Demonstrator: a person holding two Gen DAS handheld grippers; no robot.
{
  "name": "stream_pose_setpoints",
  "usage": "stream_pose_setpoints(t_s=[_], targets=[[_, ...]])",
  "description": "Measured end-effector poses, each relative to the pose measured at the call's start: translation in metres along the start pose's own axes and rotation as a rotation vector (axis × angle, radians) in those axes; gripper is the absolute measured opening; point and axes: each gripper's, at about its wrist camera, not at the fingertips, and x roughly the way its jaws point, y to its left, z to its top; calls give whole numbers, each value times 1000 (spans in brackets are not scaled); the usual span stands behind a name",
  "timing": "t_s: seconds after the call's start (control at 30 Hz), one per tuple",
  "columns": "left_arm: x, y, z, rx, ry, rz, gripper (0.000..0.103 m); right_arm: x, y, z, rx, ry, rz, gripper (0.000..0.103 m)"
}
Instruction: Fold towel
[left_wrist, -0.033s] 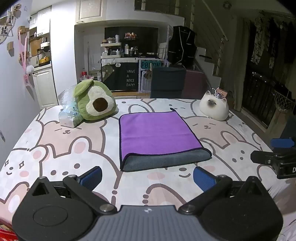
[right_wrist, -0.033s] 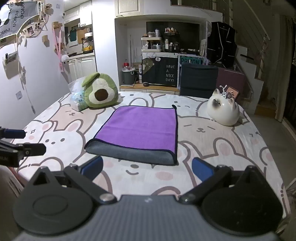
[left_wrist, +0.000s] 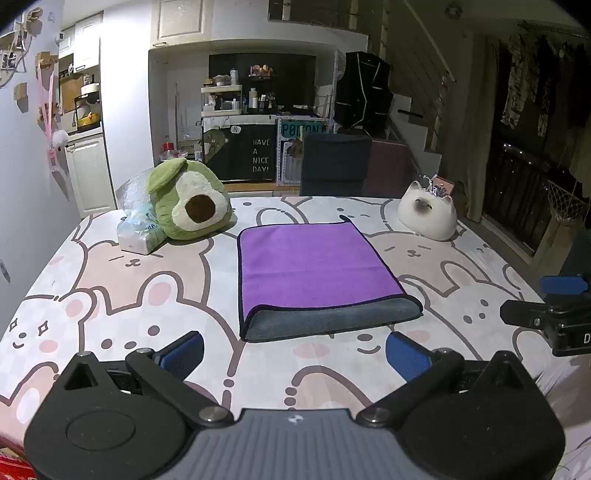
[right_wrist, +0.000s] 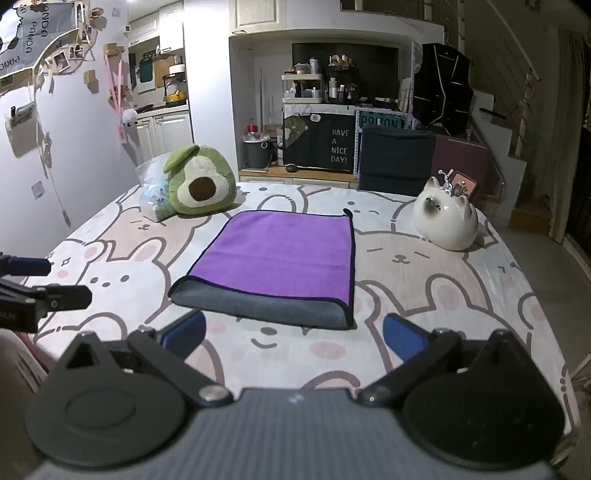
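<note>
The counter (left_wrist: 110, 295) with the bunny-print cover carries the purple towel (left_wrist: 314, 266), already folded flat, grey edge nearest. Both the left tongs (left_wrist: 295, 354) and the right tongs (right_wrist: 295, 338) are spread wide, holding nothing, hovering just short of that grey edge.

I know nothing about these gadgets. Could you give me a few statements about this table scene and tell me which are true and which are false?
1. The purple towel lies folded, its grey underside showing along the near edge. True.
2. The left tongs are clamped on the towel. False: they are open, short of it, holding nothing.
3. The avocado plush sits on top of the towel. False: it sits beside it, at the far left.
4. The white cat figure stands to the right of the towel. True.
5. The right tongs are open and empty. True.
</note>
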Motion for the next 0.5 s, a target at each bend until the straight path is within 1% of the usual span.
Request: stream_pose_setpoints(t_s=[0.5], targets=[[0,0,0,-2,0,0,103,0,0,0,0,6,4,103]])
